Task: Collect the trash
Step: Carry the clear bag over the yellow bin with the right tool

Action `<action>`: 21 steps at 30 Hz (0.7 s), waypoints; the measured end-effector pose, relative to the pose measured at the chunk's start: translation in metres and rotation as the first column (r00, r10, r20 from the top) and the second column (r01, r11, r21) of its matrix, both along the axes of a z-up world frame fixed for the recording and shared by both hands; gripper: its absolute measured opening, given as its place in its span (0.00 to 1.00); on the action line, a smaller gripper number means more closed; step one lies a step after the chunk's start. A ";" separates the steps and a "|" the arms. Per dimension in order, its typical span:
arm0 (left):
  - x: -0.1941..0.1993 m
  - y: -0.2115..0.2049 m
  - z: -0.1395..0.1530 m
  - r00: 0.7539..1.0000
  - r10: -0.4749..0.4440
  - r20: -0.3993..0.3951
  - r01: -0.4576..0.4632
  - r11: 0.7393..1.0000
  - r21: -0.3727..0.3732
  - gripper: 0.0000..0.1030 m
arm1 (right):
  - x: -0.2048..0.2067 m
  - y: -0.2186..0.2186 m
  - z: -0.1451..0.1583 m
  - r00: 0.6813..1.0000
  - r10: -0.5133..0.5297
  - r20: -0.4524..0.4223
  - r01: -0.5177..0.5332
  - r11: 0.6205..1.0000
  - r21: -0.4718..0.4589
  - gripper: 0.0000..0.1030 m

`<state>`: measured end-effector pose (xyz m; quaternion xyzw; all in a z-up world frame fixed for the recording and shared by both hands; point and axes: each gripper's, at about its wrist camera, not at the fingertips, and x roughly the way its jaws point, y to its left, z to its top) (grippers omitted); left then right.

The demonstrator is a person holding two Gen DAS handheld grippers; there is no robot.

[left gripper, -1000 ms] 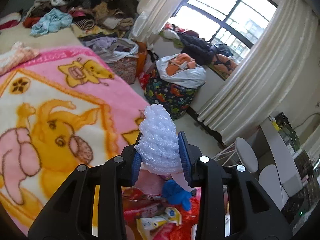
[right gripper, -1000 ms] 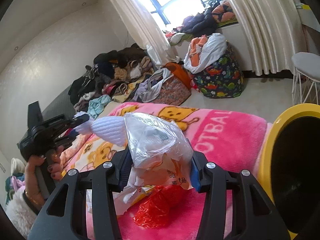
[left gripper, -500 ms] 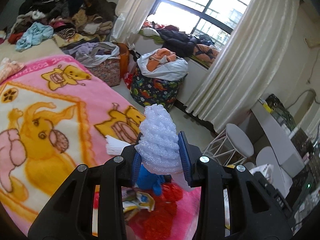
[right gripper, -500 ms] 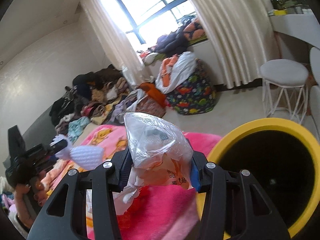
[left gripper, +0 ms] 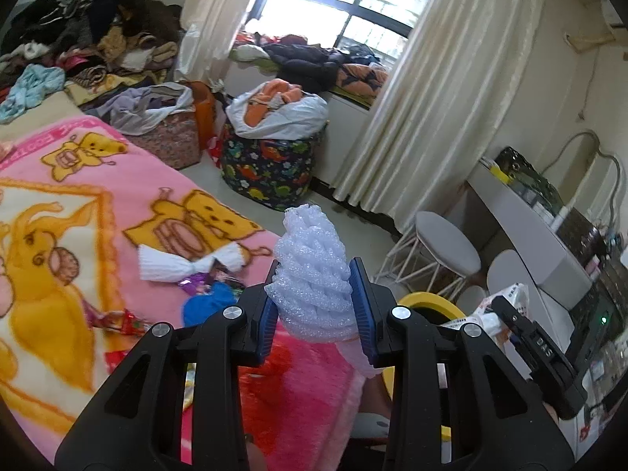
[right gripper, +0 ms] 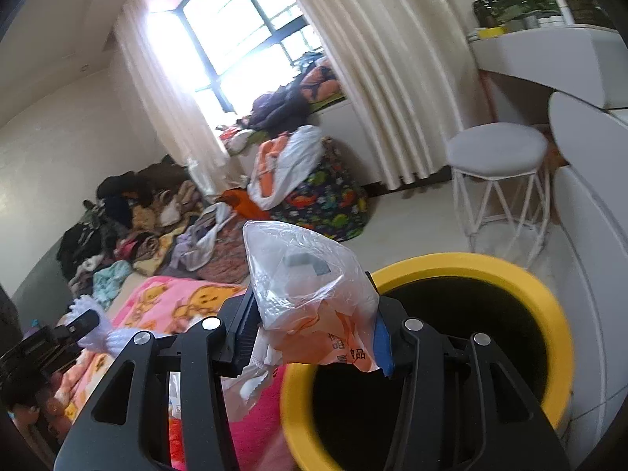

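My left gripper is shut on a white foam net sleeve that sticks up between its blue pads. In the right wrist view my right gripper is shut on a crumpled clear and orange plastic bag, held at the near rim of a yellow bin with a black inside. A sliver of that bin's yellow rim shows behind the left gripper. More trash lies on the pink blanket: a white foam piece, a blue scrap and colourful wrappers. The other gripper appears at the lower right of the left wrist view.
A white stool and a white desk stand to the right of the bin. A patterned laundry bag and heaps of clothes sit along the window wall. Curtains hang behind.
Both grippers swung right with their loads, away from the bed. The yellow bin came from the frame's right edge to directly under the right gripper. More of the desk and stool came into the left view.
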<state>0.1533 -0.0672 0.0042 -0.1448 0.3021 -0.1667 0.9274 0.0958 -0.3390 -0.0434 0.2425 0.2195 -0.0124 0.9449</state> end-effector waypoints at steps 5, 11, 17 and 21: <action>-0.004 -0.025 -0.006 0.999 -0.044 -0.002 0.044 0.999 0.010 0.26 | -0.007 -0.025 -0.009 0.997 -0.074 -0.016 0.074 0.997 0.003 0.44; -0.008 -0.053 -0.011 0.995 -0.095 -0.001 0.095 0.995 0.024 0.26 | -0.018 -0.044 -0.017 0.983 -0.181 -0.032 0.179 0.983 -0.050 0.44; -0.010 -0.084 -0.016 0.989 -0.146 -0.003 0.146 0.988 0.042 0.26 | -0.027 -0.063 -0.028 0.959 -0.278 -0.053 0.271 0.956 -0.116 0.44; -0.010 -0.105 -0.023 0.984 -0.179 -0.006 0.179 0.982 0.056 0.26 | -0.028 -0.072 -0.036 0.946 -0.317 -0.072 0.306 0.943 -0.131 0.44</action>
